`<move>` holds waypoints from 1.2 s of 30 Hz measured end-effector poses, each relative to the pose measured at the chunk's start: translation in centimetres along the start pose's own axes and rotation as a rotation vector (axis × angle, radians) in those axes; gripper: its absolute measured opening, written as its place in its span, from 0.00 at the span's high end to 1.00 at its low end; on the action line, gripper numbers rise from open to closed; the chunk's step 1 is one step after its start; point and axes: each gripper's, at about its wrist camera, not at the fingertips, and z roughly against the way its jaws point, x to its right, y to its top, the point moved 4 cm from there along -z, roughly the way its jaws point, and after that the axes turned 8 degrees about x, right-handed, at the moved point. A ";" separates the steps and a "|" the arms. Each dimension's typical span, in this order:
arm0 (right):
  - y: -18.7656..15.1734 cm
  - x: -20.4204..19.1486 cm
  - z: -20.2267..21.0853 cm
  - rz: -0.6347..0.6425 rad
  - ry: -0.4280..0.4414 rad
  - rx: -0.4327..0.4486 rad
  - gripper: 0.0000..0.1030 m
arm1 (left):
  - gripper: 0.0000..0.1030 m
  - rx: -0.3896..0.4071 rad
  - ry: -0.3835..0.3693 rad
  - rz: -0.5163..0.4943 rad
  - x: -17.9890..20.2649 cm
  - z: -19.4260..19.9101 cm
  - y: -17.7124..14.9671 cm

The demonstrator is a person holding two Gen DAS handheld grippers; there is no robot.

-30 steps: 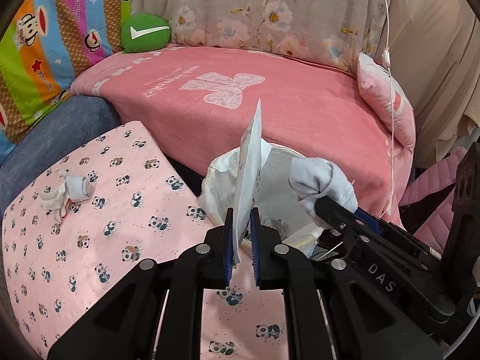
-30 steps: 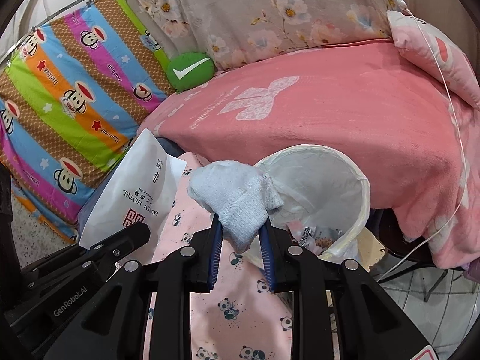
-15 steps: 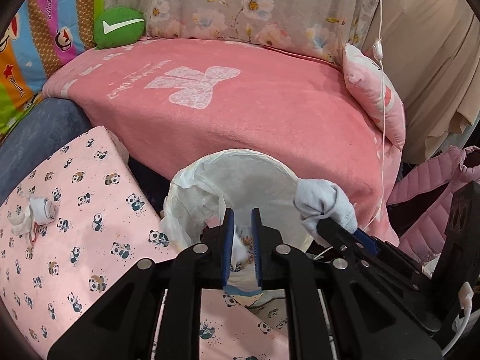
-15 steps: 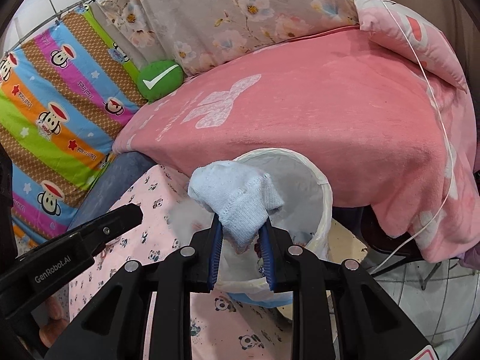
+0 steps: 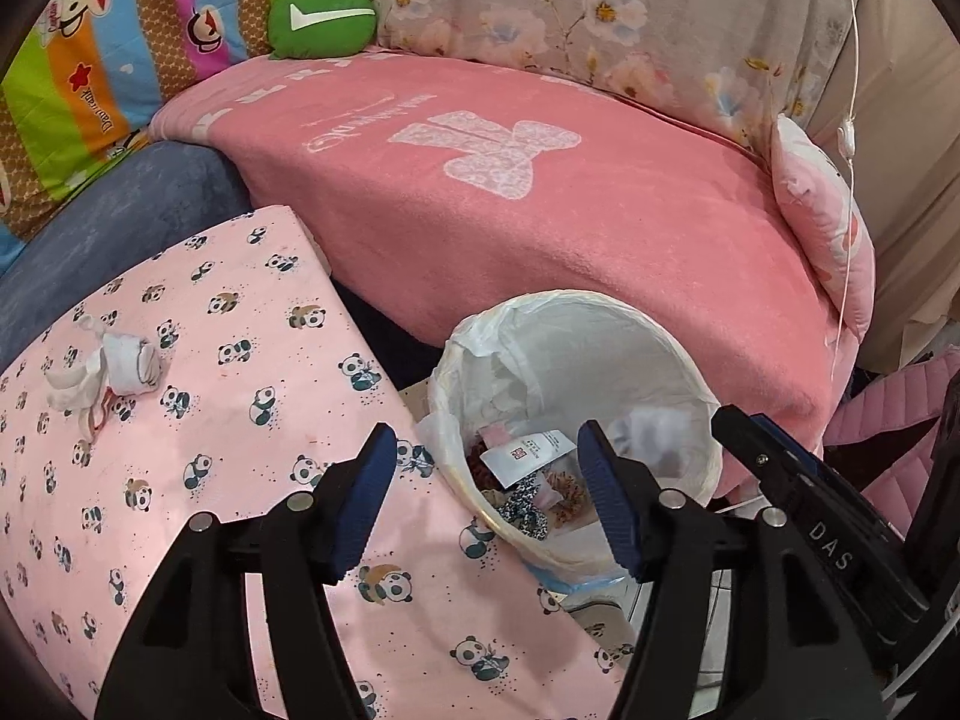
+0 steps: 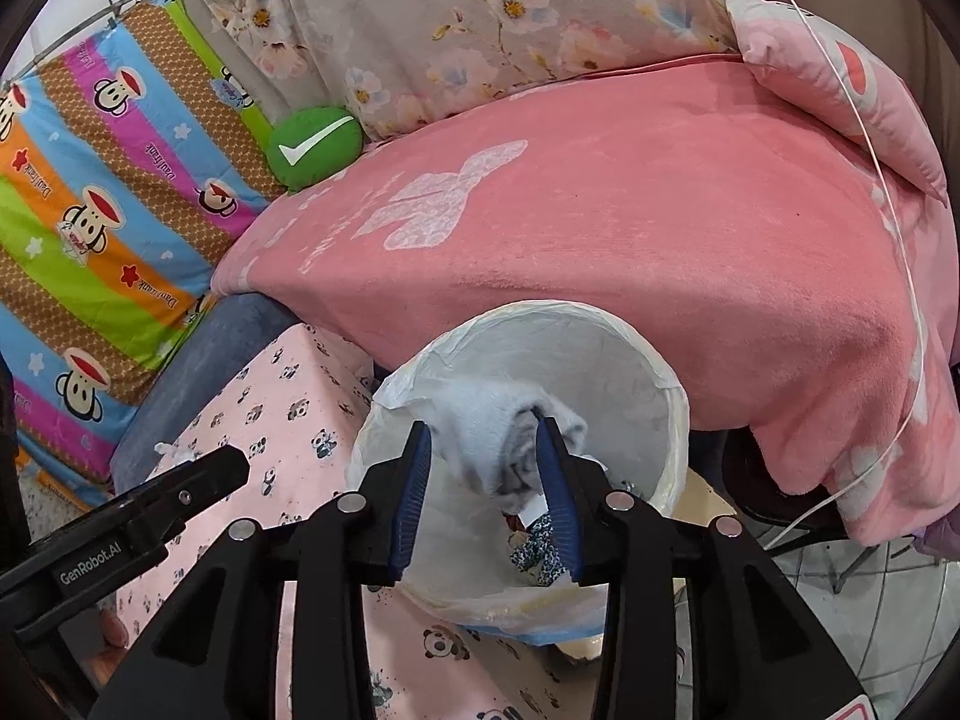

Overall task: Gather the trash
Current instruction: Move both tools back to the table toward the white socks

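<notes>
A round bin with a white liner (image 5: 600, 300) (image 6: 678, 396) stands between the panda-print cloth and the pink bed. My left gripper (image 5: 487, 438) hangs over its near rim, its jaws opening with nothing between them. A white paper packet (image 5: 525, 456) lies inside on other scraps. My right gripper (image 6: 485, 432) is over the bin mouth with its jaws opening. A light blue sock (image 6: 504, 438) sags loose between them, slipping downward, and shows as a pale blur (image 5: 651, 426) inside the bin. A crumpled white tissue (image 5: 108, 366) lies on the panda cloth at the left.
The pink blanket-covered bed (image 5: 540, 210) rises right behind the bin. A green cushion (image 5: 324, 18) and a striped monkey-print cover (image 6: 90, 210) are at the back left. A pink pillow (image 5: 822, 222) and a hanging white cable (image 6: 900, 240) are on the right. The panda-print cloth (image 5: 240, 420) lies at the near left.
Both grippers came in over the bin. The left one let go of the white packet, which now lies in the bin. The right jaws spread and the sock is slipping out.
</notes>
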 end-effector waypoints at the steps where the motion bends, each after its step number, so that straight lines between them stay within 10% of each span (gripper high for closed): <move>1: 0.0 -0.1 -0.1 0.003 0.000 0.000 0.58 | 0.42 -0.001 0.005 0.001 -0.3 0.0 -0.1; 36: -4.4 -11.6 0.8 0.222 0.076 -0.051 0.46 | 0.41 0.028 0.107 0.172 -10.6 4.6 -3.2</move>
